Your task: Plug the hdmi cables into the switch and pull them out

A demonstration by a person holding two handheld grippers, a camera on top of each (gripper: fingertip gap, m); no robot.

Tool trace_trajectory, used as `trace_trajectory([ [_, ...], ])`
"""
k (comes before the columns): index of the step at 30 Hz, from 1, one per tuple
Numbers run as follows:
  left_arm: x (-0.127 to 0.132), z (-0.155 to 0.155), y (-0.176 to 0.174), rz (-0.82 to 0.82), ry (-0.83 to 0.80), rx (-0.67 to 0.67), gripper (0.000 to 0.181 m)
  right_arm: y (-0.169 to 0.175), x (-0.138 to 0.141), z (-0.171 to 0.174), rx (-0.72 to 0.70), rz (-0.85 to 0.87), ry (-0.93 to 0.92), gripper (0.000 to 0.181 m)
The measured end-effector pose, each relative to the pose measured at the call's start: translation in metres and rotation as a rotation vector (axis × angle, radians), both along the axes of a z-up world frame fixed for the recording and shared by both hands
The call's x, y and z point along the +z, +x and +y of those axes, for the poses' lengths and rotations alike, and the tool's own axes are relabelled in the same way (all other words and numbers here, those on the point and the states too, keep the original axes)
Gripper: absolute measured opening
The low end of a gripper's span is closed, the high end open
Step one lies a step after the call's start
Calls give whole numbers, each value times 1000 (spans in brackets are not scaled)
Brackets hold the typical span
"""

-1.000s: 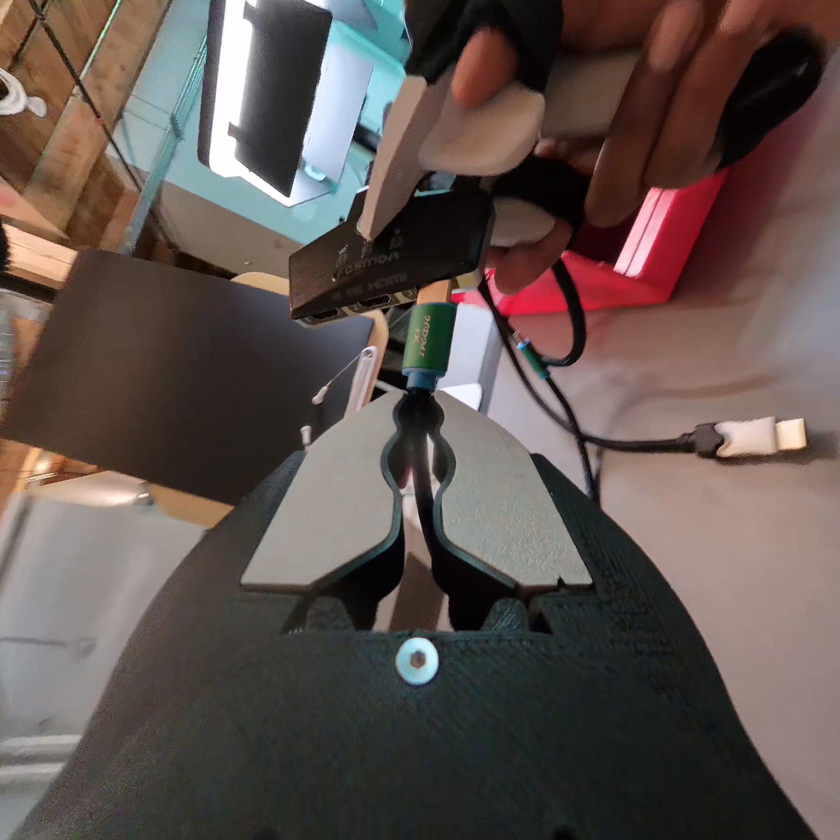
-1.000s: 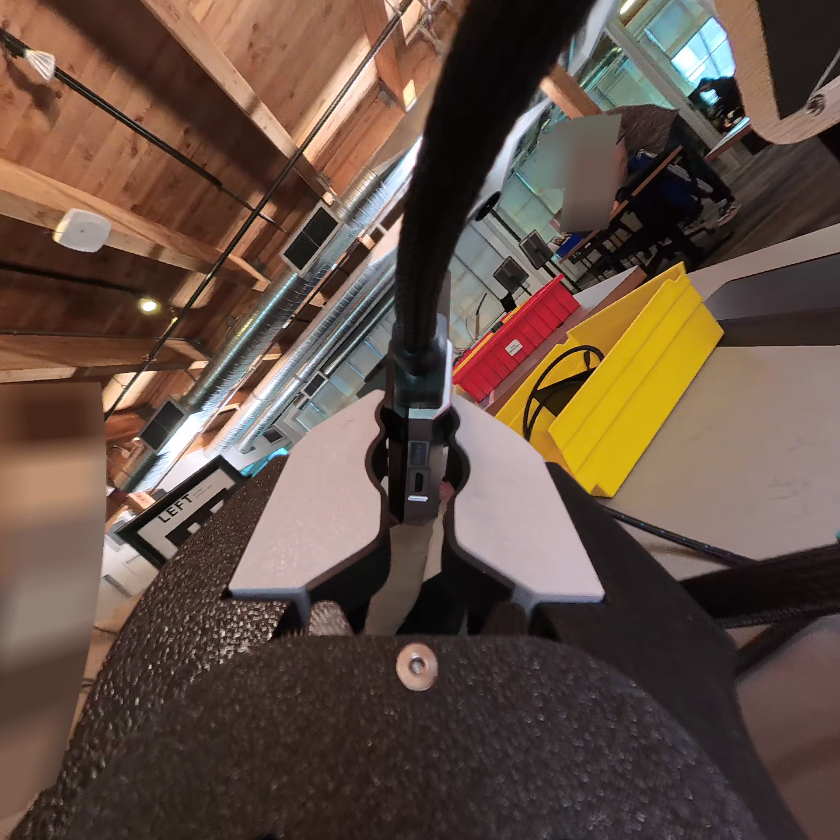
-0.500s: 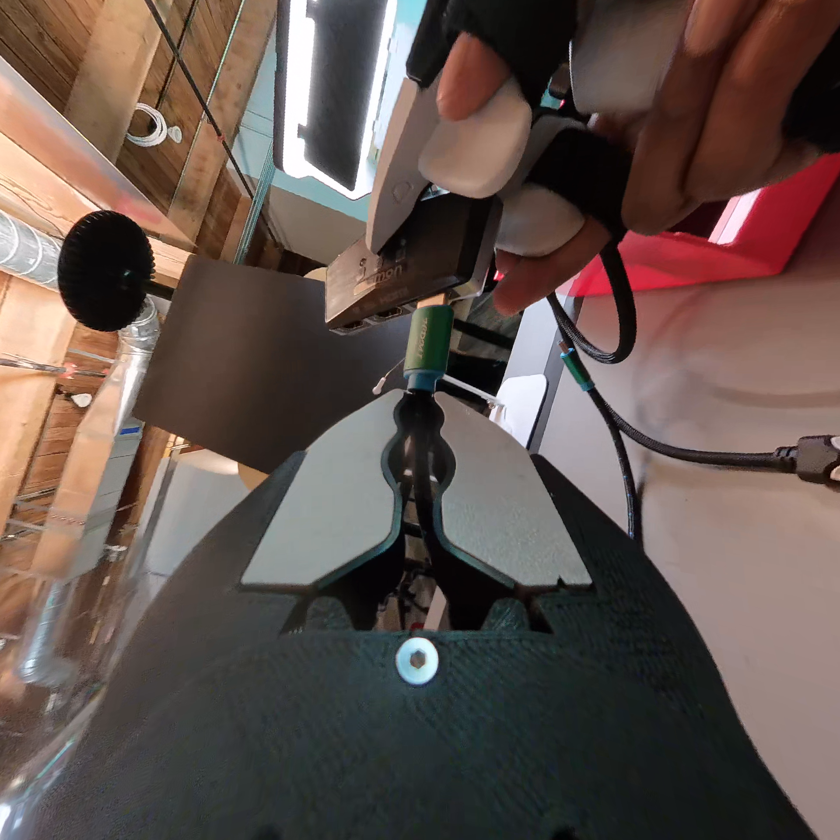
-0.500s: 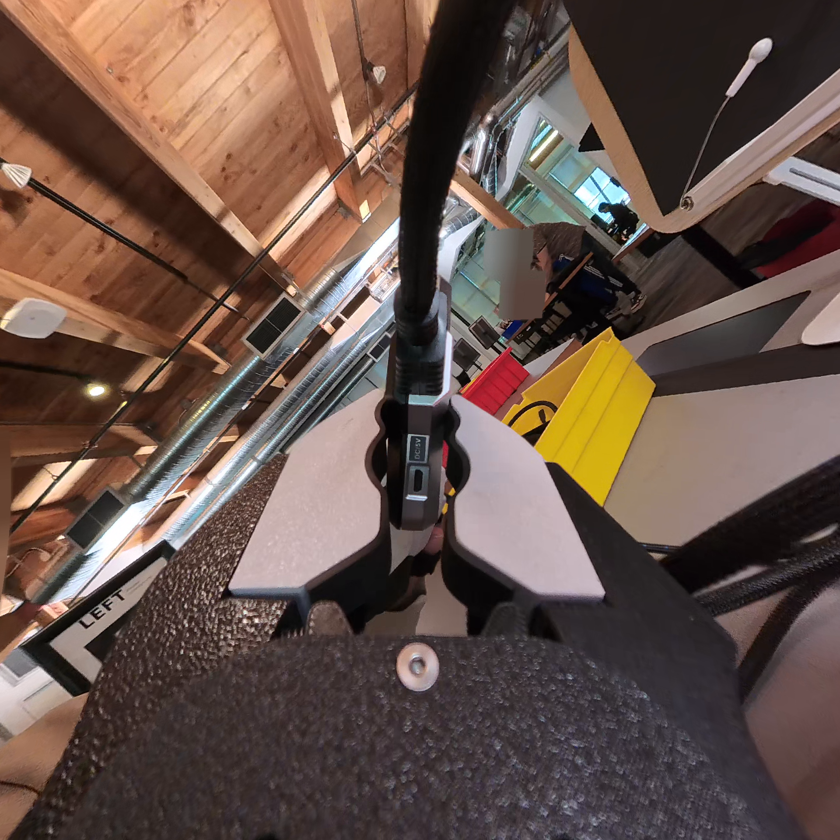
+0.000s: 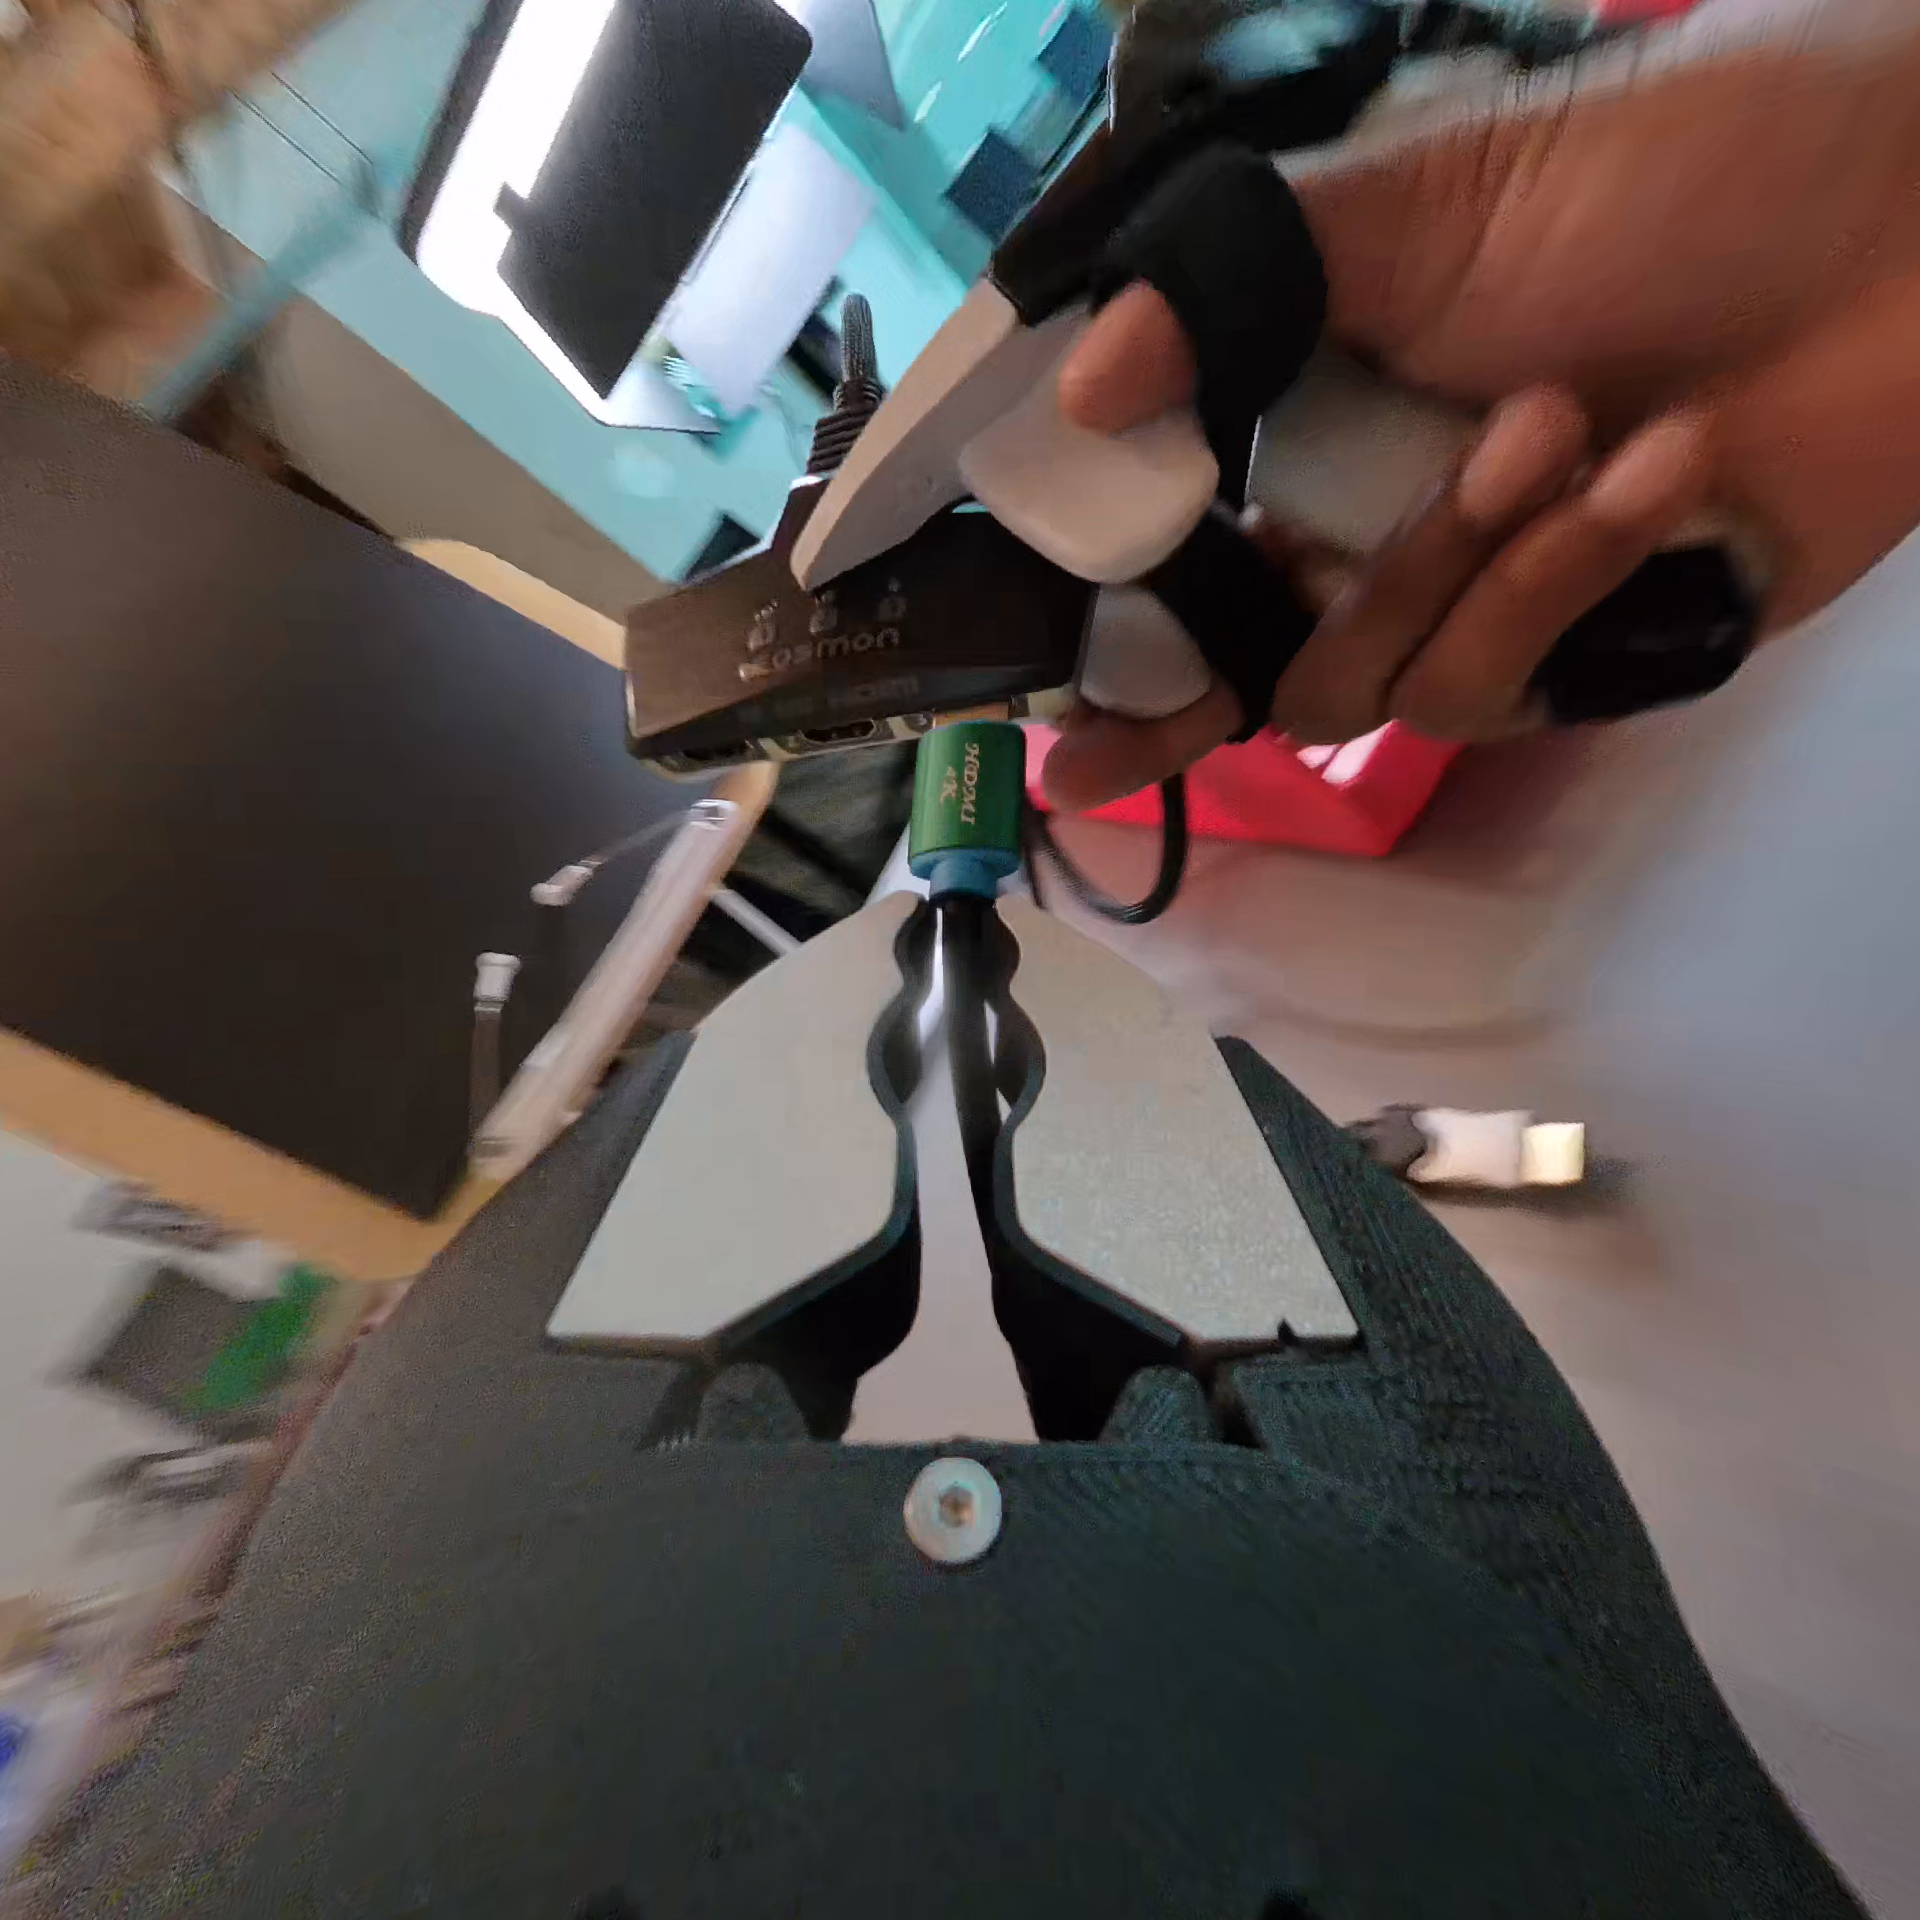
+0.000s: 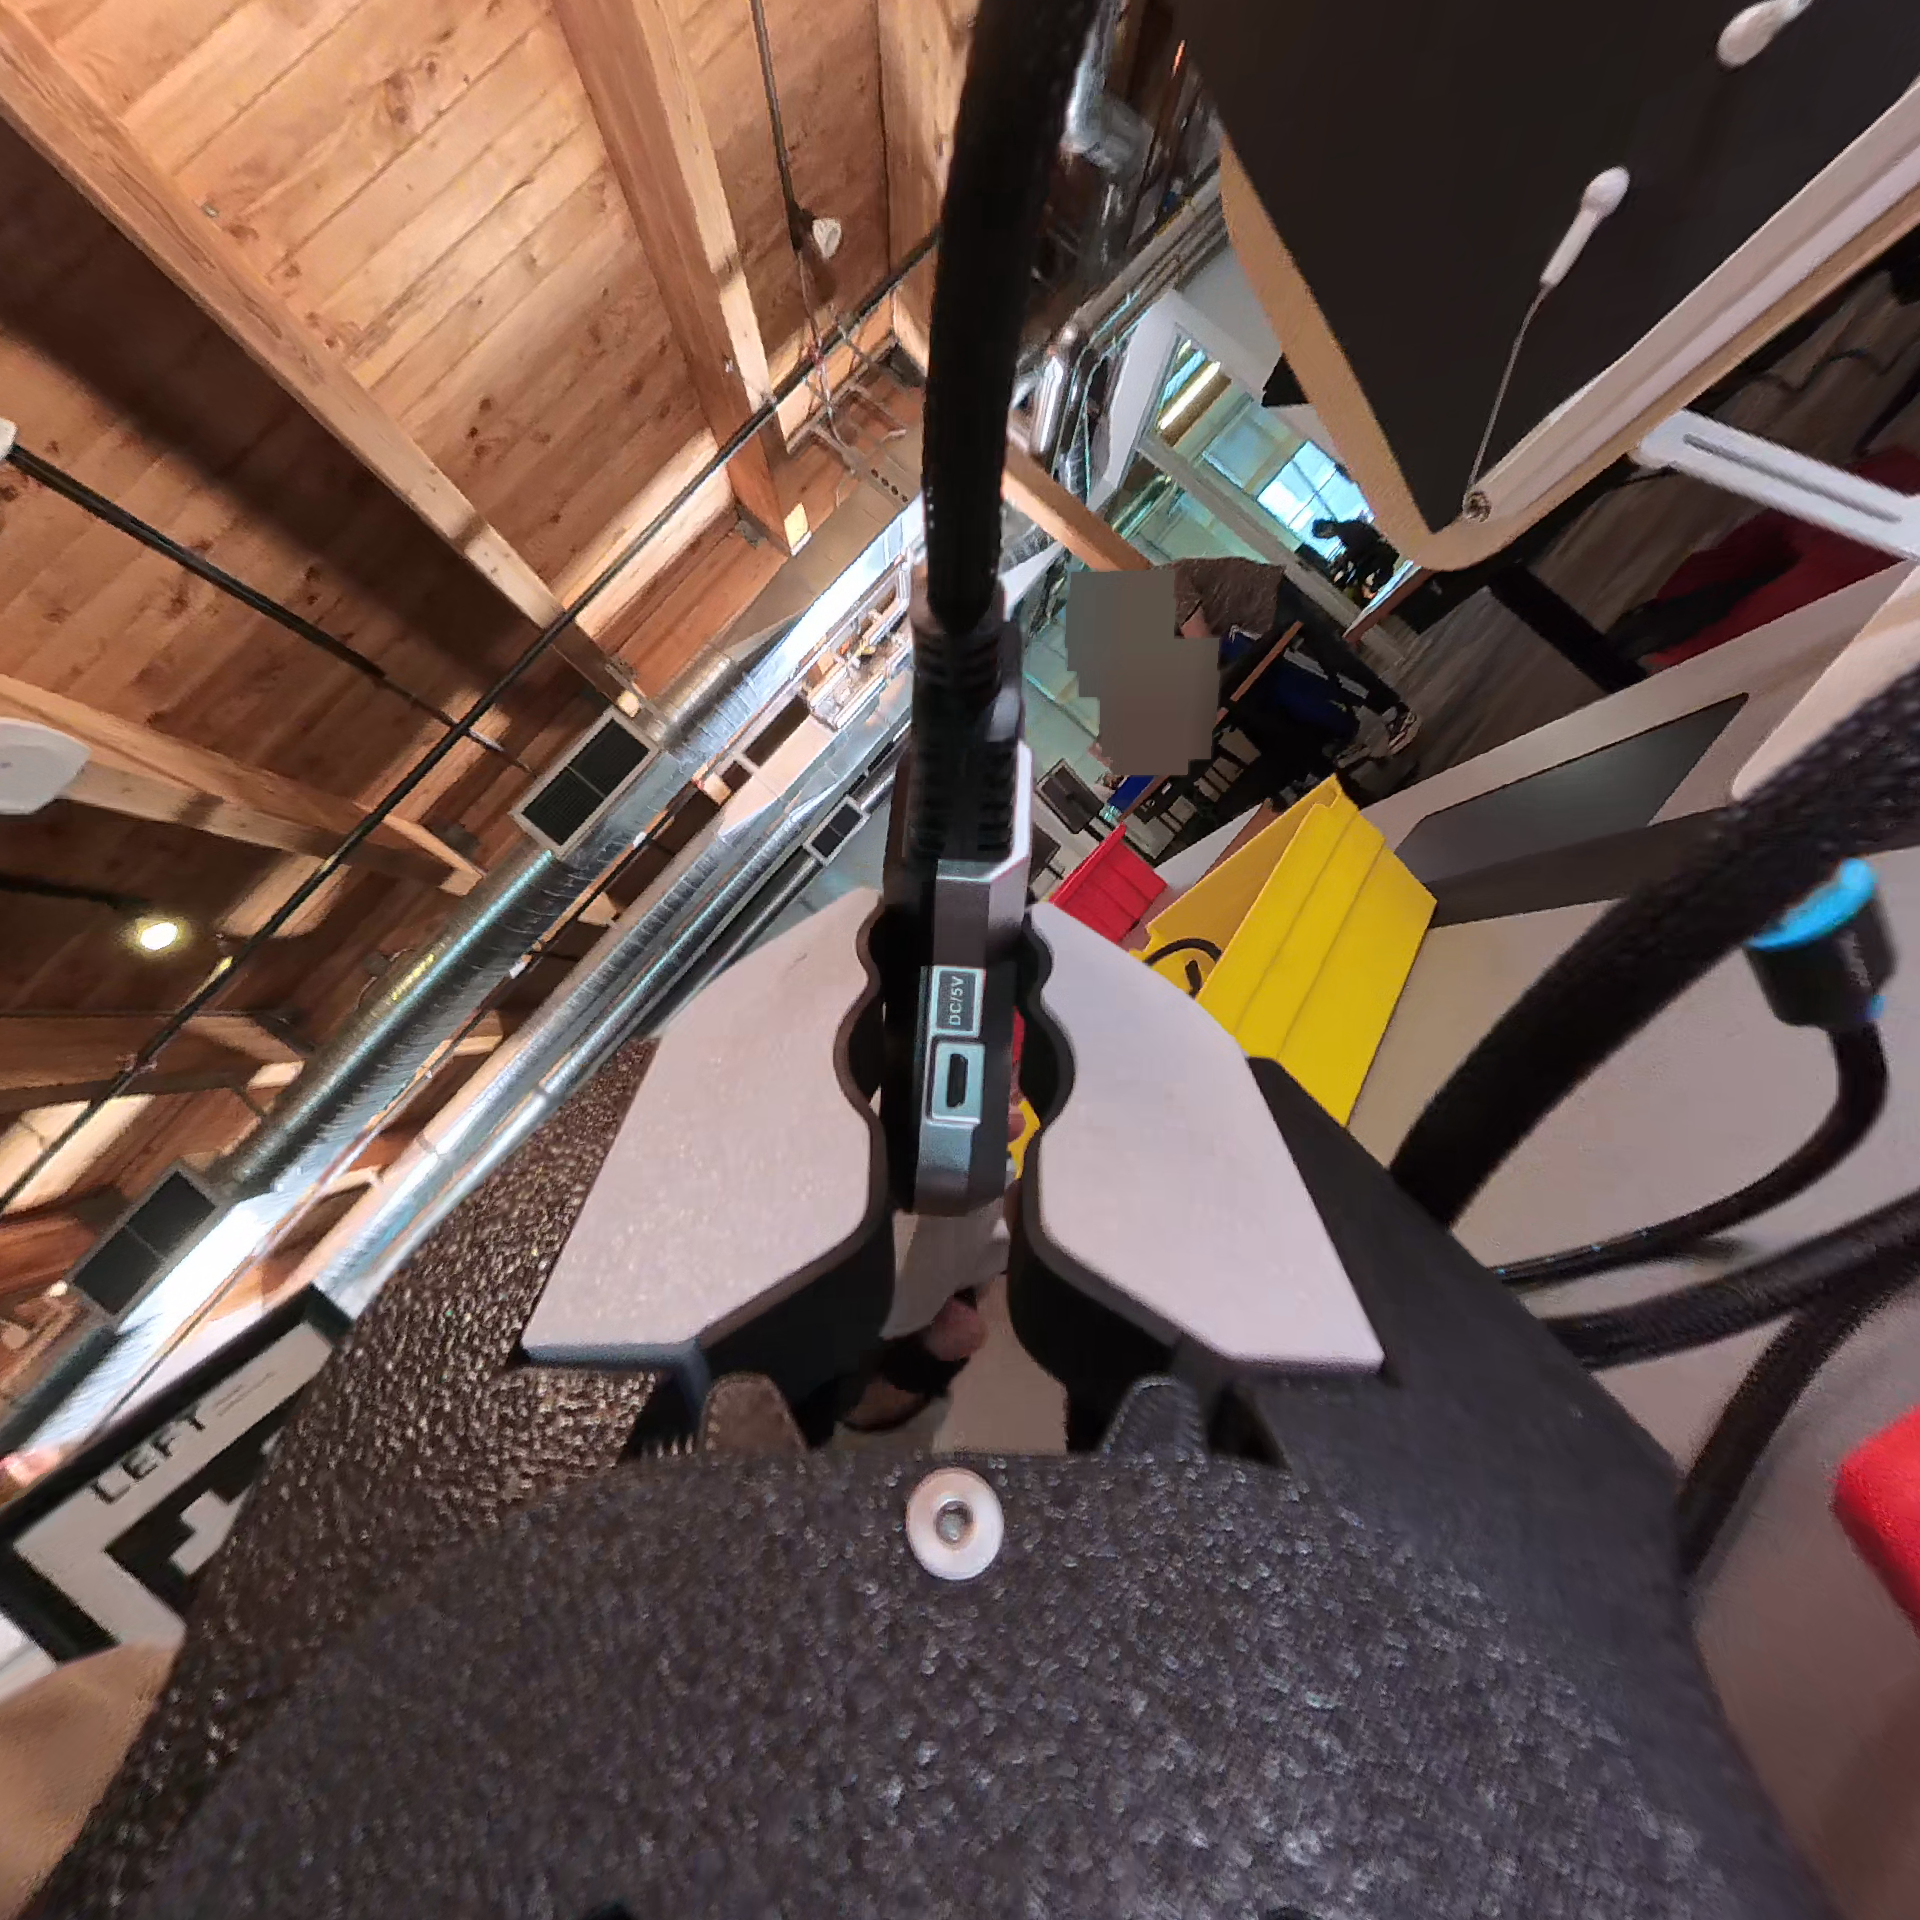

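In the left wrist view my left gripper [image 5: 956, 920] is shut on the black cable just behind a green HDMI plug [image 5: 961, 800]. The plug's metal tip sits in the right-hand port of the dark switch [image 5: 852, 644], with a sliver of metal showing. The right gripper's finger [image 5: 904, 457], held by a hand, clamps the switch from above. In the right wrist view my right gripper [image 6: 954, 925] is shut on the switch [image 6: 956, 1039], seen edge-on, with a thick black cable [image 6: 966, 312] rising from its far end. A white HDMI plug [image 5: 1496, 1143] lies loose on the table.
A red bin [image 5: 1278, 800] stands behind the hand on the grey table [image 5: 1662, 1455]. A yellow bin [image 6: 1299, 935] and a red bin [image 6: 1107, 883] stand farther off. A cable with a blue-ringed plug [image 6: 1818, 935] loops at the right. A person sits far back. About 6 cm separates my left fingertips from my right.
Both grippers keep their hold. The green plug stays at the switch's right-hand port. The left view has swung, is now blurred, and shows the white plug on the table again.
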State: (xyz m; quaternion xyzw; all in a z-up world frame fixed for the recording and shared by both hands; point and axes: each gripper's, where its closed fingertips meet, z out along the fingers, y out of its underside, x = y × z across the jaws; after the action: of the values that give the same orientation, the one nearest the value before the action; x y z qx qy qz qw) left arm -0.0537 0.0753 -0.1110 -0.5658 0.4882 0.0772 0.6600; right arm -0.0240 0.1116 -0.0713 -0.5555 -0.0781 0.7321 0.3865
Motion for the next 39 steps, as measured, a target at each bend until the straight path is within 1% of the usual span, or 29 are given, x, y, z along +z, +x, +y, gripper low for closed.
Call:
trace_trajectory([
  [1, 1, -3, 2, -66, -77, -45, 9, 0, 2, -2, 19, 1, 18, 22],
  [3, 4, -11, 5, -177, -212, -140, 11, 0, 8, -5, 48, 27, 40, 22],
  [5, 3, -19, 9, -274, -381, -228, 21, -1, 10, -9, 71, 22, 73, 24],
  [6, 3, -24, 11, -323, -465, -279, 25, -2, 11, -12, 88, 18, 95, 22],
  [9, 8, -36, 15, -459, -663, -403, 33, -4, 15, -19, 117, 20, 145, 22],
  [10, 9, -39, 15, -490, -712, -432, 32, -4, 16, -21, 130, 18, 161, 22],
  [12, 9, -39, 13, -523, -770, -442, 20, -5, 17, -27, 159, 2, 194, 23],
  [13, 7, -38, 12, -524, -778, -434, 12, -7, 17, -29, 173, -10, 209, 21],
  [17, 4, -38, 15, -504, -789, -425, 11, -9, 15, -32, 166, -55, 245, 22],
  [21, 9, -38, 17, -553, -816, -444, 10, -7, 19, -34, 160, -73, 282, 22],
  [25, 16, -36, 24, -637, -809, -441, 10, -4, 27, -32, 120, -10, 272, 23],
  [28, 17, -36, 24, -666, -796, -445, 10, -3, 28, -32, 108, 6, 272, 23],
  [31, 24, -39, 25, -707, -775, -490, 10, -1, 33, -35, 120, 29, 278, 23],
  [33, 26, -41, 23, -703, -767, -508, 10, -1, 35, -38, 132, 23, 288, 23],
  [36, 33, -44, 18, -677, -738, -526, 11, -1, 37, -44, 157, -70, 352, 23],
  [39, 43, -53, 10, -621, -725, -566, 11, -2, 34, -55, 181, -246, 506, 26],
])
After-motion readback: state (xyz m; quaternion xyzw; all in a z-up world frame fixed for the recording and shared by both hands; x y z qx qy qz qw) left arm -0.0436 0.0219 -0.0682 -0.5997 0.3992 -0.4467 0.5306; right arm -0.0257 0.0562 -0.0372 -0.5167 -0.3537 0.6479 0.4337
